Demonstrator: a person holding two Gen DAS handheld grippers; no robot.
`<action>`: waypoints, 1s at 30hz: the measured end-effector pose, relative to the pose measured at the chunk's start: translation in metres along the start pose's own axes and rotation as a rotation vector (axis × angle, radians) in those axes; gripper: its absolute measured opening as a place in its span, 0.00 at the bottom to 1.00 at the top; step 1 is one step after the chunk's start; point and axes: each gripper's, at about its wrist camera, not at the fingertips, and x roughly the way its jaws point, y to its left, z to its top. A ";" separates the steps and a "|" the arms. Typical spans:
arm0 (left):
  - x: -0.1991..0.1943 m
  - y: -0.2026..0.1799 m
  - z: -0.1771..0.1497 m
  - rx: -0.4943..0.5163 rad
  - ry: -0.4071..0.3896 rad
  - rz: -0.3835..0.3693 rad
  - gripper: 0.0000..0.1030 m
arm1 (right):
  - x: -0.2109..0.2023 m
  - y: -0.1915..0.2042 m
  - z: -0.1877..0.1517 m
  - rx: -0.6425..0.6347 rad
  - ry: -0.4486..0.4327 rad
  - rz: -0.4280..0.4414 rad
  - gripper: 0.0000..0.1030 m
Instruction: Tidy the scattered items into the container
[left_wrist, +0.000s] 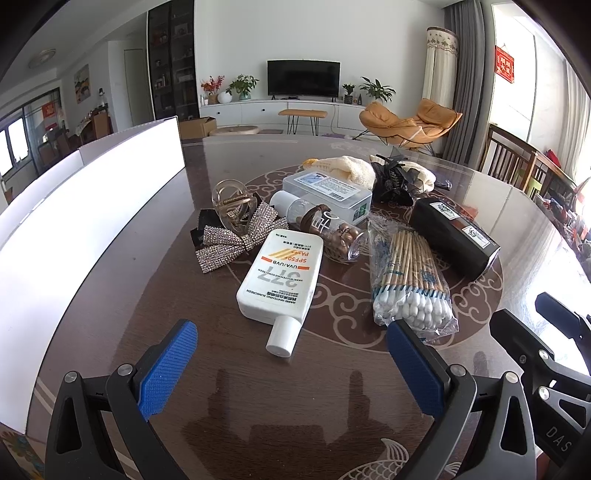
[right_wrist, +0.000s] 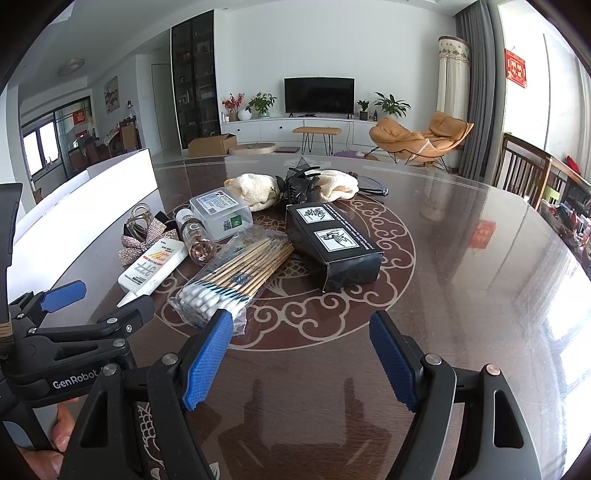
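Scattered items lie on the round brown table (left_wrist: 295, 406). A white sunscreen bottle (left_wrist: 280, 277) lies just ahead of my open, empty left gripper (left_wrist: 291, 354). A bag of cotton swabs (left_wrist: 410, 280) lies to its right. A black box (left_wrist: 454, 236), a clear plastic box (left_wrist: 328, 194), a small bottle of beads (left_wrist: 321, 229), a rhinestone bow (left_wrist: 236, 236), a clear hair claw (left_wrist: 231, 201), a black hair clip (left_wrist: 393, 179) and a cream cloth (left_wrist: 347, 168) lie beyond. The white container (left_wrist: 92, 206) stands at the left. My right gripper (right_wrist: 301, 354) is open and empty, near the swabs (right_wrist: 236, 273) and the black box (right_wrist: 332, 240).
Wooden chairs (left_wrist: 517, 158) stand at the table's right edge. Sunglasses (right_wrist: 369, 190) lie behind the cloth (right_wrist: 258, 192). The left gripper's body (right_wrist: 62, 332) shows in the right wrist view, close to my right gripper's left finger.
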 end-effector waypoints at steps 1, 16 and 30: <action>0.001 0.000 0.000 0.001 0.005 -0.001 1.00 | 0.000 0.000 0.000 0.002 0.001 0.001 0.75; 0.001 -0.006 -0.006 0.029 0.029 -0.021 1.00 | 0.007 -0.006 0.001 0.036 0.023 0.006 0.75; 0.004 -0.001 -0.005 0.010 0.048 -0.036 1.00 | 0.015 -0.020 0.001 0.111 0.064 0.042 0.75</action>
